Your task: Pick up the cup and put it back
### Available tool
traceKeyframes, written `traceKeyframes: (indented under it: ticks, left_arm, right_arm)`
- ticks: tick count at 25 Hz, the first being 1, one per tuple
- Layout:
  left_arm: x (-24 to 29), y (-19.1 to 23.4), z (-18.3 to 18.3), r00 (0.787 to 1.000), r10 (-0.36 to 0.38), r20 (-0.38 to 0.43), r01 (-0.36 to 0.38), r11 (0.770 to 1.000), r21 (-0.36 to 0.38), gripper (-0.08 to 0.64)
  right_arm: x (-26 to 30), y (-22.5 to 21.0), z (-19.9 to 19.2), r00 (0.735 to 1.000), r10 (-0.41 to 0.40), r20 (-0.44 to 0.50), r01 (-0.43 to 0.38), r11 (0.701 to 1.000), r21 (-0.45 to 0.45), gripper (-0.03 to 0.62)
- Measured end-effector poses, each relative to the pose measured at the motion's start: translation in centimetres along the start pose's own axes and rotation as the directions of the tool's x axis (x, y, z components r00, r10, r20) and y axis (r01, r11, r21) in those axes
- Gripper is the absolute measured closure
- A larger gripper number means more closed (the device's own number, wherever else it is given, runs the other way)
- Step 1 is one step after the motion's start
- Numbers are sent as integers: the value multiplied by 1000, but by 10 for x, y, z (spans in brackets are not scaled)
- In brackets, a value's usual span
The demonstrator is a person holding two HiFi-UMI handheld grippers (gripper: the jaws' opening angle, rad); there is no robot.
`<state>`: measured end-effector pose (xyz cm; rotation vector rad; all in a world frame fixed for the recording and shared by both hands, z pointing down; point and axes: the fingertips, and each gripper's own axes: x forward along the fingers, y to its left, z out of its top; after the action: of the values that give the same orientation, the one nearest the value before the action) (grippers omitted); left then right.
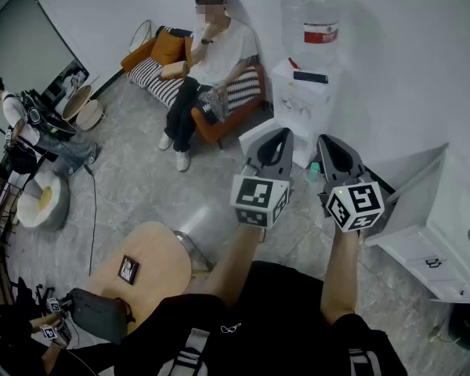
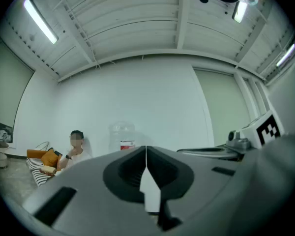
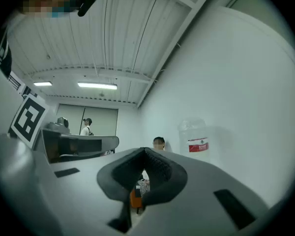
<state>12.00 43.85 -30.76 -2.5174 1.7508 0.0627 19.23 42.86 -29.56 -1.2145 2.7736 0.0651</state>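
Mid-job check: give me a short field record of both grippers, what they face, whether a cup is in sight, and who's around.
left gripper: shut, nothing between the jaws
right gripper: shut, nothing between the jaws
facing: water dispenser, bottle on top
cup: none clearly seen; small teal thing by the dispenser base, too small to tell
people: seated person on sofa; standing person at far left

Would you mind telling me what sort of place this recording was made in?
Probably a break room or office lounge: there is a water dispenser, a person sitting on a striped sofa, and a round wooden table.
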Motion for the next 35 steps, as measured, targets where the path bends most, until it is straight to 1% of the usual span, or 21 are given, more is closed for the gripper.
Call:
traceKeyframes:
  ticks: [4, 9, 14, 18, 20, 23, 25, 27, 29, 31, 33, 35]
  left_arm:
    - [2, 0, 0, 1000, -1, -5, 1, 1000, 3, 546]
    - [4, 9, -1, 1000, 15, -9, -15, 1000, 3, 546]
    - [6, 30, 4, 998, 57, -1, -57, 998, -7, 546]
    - [9, 42, 5, 997, 75, 2, -75, 997, -8, 546]
    - [9, 47, 4, 996, 87, 2, -87, 996, -10, 546]
    - [9, 62, -3, 994, 106, -12, -106, 994, -6, 546]
    - [11, 78, -11, 992, 124, -26, -124, 992, -14, 546]
    - [17, 96, -22, 990, 136, -29, -137, 990, -36, 546]
    - [28, 112, -26, 992, 125, 1, -125, 989, -73, 546]
    - [45, 126, -29, 994, 101, 38, -97, 990, -107, 546]
    - [66, 141, -36, 995, 89, 49, -83, 990, -118, 546]
    - [90, 160, -46, 996, 81, 41, -75, 989, -129, 546]
  right_arm:
    - [1, -4, 6, 999, -2, 50, 0, 999, 35, 584]
    - [3, -8, 8, 999, -12, 48, 10, 1000, 26, 584]
    - [-1, -27, 17, 995, -62, 80, 59, 997, 42, 584]
    - [0, -46, 23, 990, -99, 105, 93, 994, 61, 584]
    - [4, -50, 25, 988, -86, 130, 75, 993, 86, 584]
    - [17, -38, 27, 980, 3, 201, -32, 989, 142, 584]
    - [33, -24, 23, 975, 65, 214, -95, 986, 134, 584]
    - [53, -15, 14, 974, 102, 203, -126, 986, 109, 584]
    - [74, -15, 6, 975, 111, 192, -132, 986, 99, 584]
    - [95, -24, -3, 979, 97, 181, -116, 988, 99, 584]
    - [115, -40, -12, 983, 65, 173, -85, 990, 111, 584]
    - [139, -57, -22, 985, 27, 172, -48, 991, 122, 584]
